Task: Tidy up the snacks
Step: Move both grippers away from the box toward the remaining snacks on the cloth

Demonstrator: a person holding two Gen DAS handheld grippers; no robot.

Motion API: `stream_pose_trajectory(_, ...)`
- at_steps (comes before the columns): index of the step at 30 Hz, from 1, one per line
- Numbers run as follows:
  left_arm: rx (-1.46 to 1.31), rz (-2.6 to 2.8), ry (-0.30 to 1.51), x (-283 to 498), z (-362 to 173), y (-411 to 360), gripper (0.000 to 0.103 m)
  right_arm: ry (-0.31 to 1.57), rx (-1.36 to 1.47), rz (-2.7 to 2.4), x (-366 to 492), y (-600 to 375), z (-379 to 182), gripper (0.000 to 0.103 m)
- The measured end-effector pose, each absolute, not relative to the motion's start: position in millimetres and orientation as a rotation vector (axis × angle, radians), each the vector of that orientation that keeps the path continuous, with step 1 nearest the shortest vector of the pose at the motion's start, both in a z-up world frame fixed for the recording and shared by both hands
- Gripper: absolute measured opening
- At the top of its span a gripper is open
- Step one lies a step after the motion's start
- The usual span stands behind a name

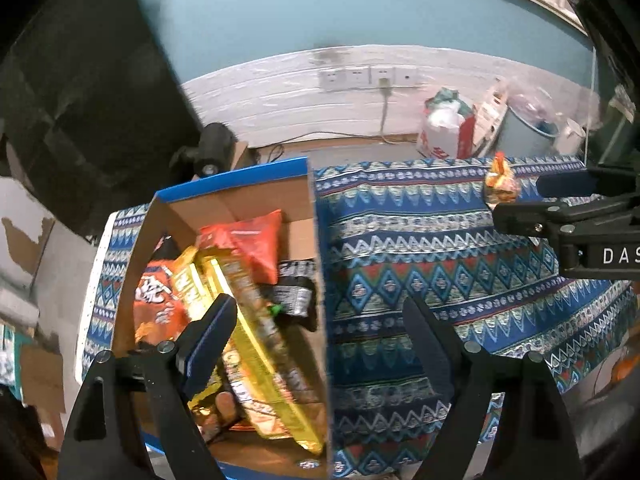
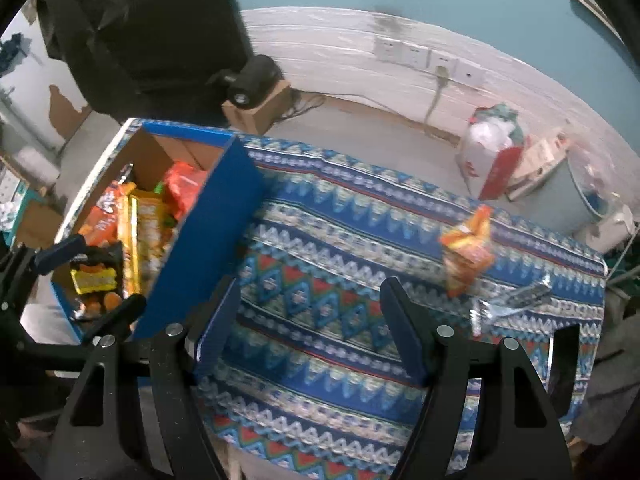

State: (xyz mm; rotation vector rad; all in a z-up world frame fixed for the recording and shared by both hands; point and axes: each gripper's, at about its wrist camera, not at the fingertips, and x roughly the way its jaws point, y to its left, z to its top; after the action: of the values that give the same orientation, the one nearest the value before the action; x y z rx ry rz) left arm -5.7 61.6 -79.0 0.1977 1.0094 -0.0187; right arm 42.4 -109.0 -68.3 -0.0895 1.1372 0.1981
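A blue box point(image 1: 320, 240) with a brown cardboard inside stands at the left end of the patterned tablecloth point(image 1: 440, 260). In it lie an orange bag point(image 1: 156, 300), a long gold pack point(image 1: 256, 320), a red pack point(image 1: 256, 240) and a black pack point(image 1: 294, 300). My left gripper point(image 1: 320, 320) hangs open over the box's right wall, one finger above the snacks and one above the cloth. My right gripper point(image 2: 308, 300) is open over bare cloth, holding nothing. An orange snack pack point(image 2: 466, 256) stands right of it, and a silver wrapper point(image 2: 516, 300) lies near the cloth's right edge.
On the floor behind the table stand a red and white bag point(image 2: 492, 160) and a grey bin point(image 2: 568, 196). A black device point(image 2: 252, 80) sits on a small carton by the wall. The table's right edge point(image 2: 600, 280) is close to the silver wrapper.
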Motion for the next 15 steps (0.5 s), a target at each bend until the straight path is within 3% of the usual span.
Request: stream_pose_trajectory(15,0.308,-0.113,1.017,1,-89,-10,0.086,1.156,-0.060,0.055,22,-200,-78,0.073)
